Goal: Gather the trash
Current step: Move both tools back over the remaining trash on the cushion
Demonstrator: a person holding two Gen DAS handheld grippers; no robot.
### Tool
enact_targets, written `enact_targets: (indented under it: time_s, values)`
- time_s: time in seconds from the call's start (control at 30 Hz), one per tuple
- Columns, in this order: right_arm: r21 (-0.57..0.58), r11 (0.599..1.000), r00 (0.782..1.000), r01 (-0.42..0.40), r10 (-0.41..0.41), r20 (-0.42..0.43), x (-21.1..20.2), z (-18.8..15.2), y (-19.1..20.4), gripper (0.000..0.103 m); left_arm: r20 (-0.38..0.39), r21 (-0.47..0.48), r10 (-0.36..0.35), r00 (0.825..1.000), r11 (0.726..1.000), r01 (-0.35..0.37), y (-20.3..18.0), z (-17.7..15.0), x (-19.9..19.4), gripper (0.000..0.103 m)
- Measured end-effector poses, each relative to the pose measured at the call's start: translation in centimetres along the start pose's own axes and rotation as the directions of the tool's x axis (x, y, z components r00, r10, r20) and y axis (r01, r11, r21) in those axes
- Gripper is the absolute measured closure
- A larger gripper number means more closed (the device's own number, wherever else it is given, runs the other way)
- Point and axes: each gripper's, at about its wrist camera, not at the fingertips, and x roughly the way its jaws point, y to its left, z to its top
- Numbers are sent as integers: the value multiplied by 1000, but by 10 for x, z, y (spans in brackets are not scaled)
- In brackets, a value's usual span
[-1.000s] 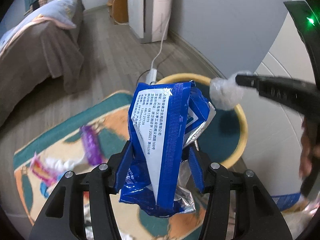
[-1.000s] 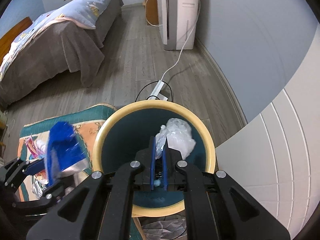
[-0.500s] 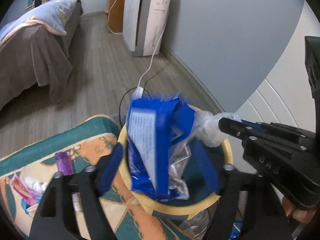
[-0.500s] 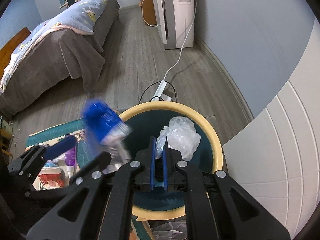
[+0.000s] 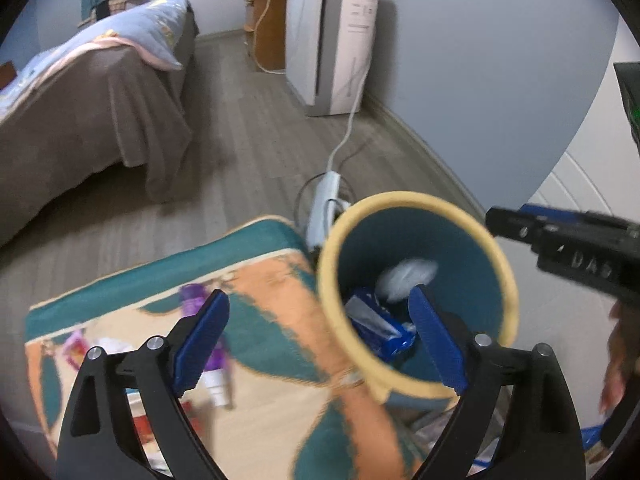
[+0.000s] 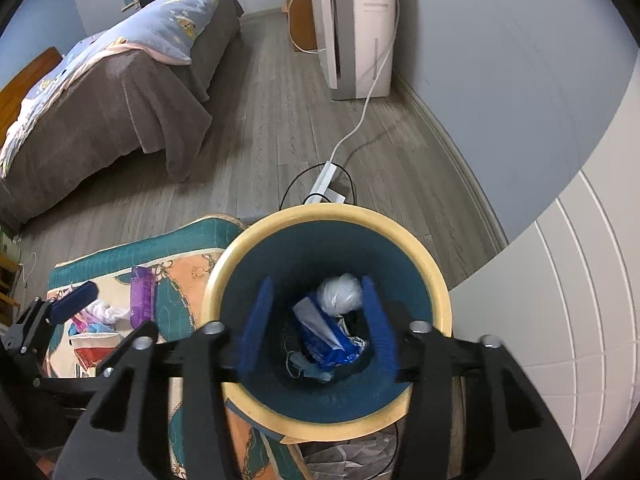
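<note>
Left gripper (image 5: 316, 336): fingers just opened wide, empty.
Right gripper (image 6: 316, 330): fingers just parted, empty.
Bin (image 6: 224, 280): blue wrapper (image 6: 324, 344), white wad (image 6: 340, 294) at 12 o'clock.

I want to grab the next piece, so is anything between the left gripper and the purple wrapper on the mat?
Nothing visible blocks it. The left gripper is open and empty, and the purple wrapper lies uncovered on the patterned mat, beside the bin.

We note a teal bin (image 6: 326, 396) with a cream rim, a blue-and-silver wrapper (image 6: 326, 338), and a teal, orange and cream patterned rug (image 5: 276, 300).
</note>
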Motion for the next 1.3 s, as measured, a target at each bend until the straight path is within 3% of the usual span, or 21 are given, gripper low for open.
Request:
enact_targets:
  time_s: [0.07,0.13,0.27,0.43,0.57,0.67,0.8,0.93,1.03,1.1,1.3]
  values:
    - [-7,1000,1000,0,0,8,-3,0,6,20,4,2,9,1000,1000,-9,10,-5,-8,11]
    - [-17,1000,1000,4,-4,18,-7,1,11,12,10,15,22,1000,1000,-23,19,-10,-18,11]
    - [-27,1000,1000,-9,10,17,-10,2,23,6,31,61,66,997,996,-68,40,-22,-48,10]
    - [-87,996,1000,-2,3,15,-12,2,48,6,58,32,127,990,991,-129,79,-37,-86,7]
    - [-136,991,1000,10,-9,10,-11,-2,71,6,60,-47,130,990,991,-127,118,-58,-104,6]
    - [-161,986,999,37,-34,26,-13,-5,89,6,52,-87,199,979,977,-194,142,-77,-106,6]
    - [-135,991,1000,-8,8,-2,-10,-9,106,6,66,-191,248,967,954,-232,171,-81,-116,6]
    - [-128,992,1000,11,-10,8,-6,-13,128,6,121,-208,264,957,949,-236,182,-80,-131,6]
    - [-81,996,999,-38,38,0,-3,-15,140,6,81,-232,260,962,944,-235,194,-84,-125,6]
    - [-67,998,1000,6,-6,2,1,-18,149,6,50,-237,260,964,941,-241,203,-87,-120,6]
    - [-178,982,997,65,-57,46,7,-29,184,6,-22,-211,309,951,928,-307,230,-100,-107,6]
